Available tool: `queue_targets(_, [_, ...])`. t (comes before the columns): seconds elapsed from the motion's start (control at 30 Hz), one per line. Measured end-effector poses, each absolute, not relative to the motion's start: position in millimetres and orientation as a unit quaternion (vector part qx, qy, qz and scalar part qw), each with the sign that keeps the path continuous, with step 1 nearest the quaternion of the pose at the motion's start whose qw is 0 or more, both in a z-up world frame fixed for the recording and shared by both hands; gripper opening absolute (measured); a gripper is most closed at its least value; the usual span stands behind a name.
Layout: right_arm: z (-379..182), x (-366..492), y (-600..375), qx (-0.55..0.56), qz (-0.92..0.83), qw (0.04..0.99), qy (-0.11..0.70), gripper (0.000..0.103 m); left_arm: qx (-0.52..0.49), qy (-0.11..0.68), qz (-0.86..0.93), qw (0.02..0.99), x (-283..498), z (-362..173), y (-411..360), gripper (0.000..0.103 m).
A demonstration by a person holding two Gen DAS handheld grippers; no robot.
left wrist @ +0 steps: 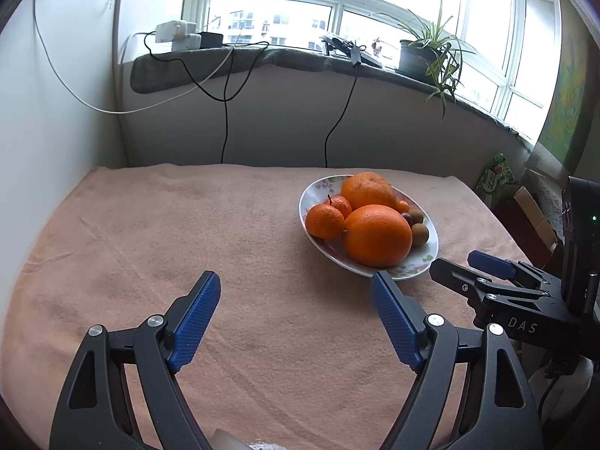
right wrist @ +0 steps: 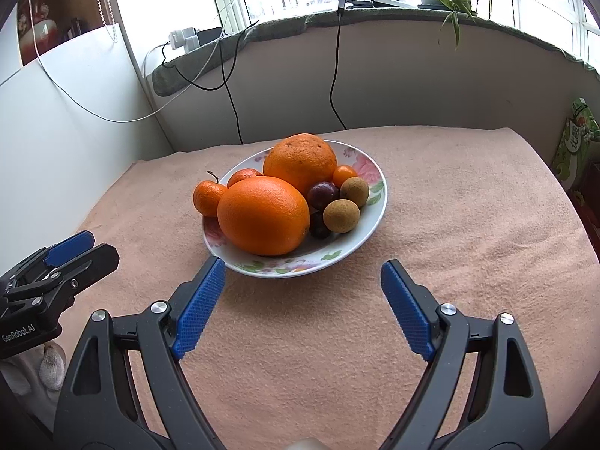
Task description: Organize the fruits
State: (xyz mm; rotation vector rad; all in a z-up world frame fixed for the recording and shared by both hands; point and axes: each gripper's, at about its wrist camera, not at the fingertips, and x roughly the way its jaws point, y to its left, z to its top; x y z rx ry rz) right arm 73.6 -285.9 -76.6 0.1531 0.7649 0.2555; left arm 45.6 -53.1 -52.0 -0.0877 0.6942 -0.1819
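Note:
A floral white plate (right wrist: 369,208) (left wrist: 427,257) sits on the pink towel and holds the fruit. Two big oranges (right wrist: 263,215) (left wrist: 377,235) lie in it, with small mandarins (right wrist: 208,198) (left wrist: 324,221), brown kiwi-like fruits (right wrist: 341,216) (left wrist: 419,234) and dark purple fruits (right wrist: 322,194). My right gripper (right wrist: 302,270) stands open just in front of the plate, with nothing between its blue pads. My left gripper (left wrist: 295,281) is open over bare towel, left of the plate; its right pad is near the plate's rim. Each gripper shows at the edge of the other's view.
The pink towel (left wrist: 187,232) covers the table. A white panel (left wrist: 56,112) stands at the left and a low wall behind. Cables (right wrist: 333,86) hang from the windowsill, which bears a potted plant (left wrist: 431,52). A green box (right wrist: 573,138) stands off the table's right edge.

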Motion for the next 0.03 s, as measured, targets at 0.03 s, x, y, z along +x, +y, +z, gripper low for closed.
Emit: queue_targets(0.03, [-76.9,73.6,-286.4,0.074,0.124,0.917,0.372,0.087,-0.043,0.34,-0.088,0.935,45.6,-52.4,-53.0,0.083])
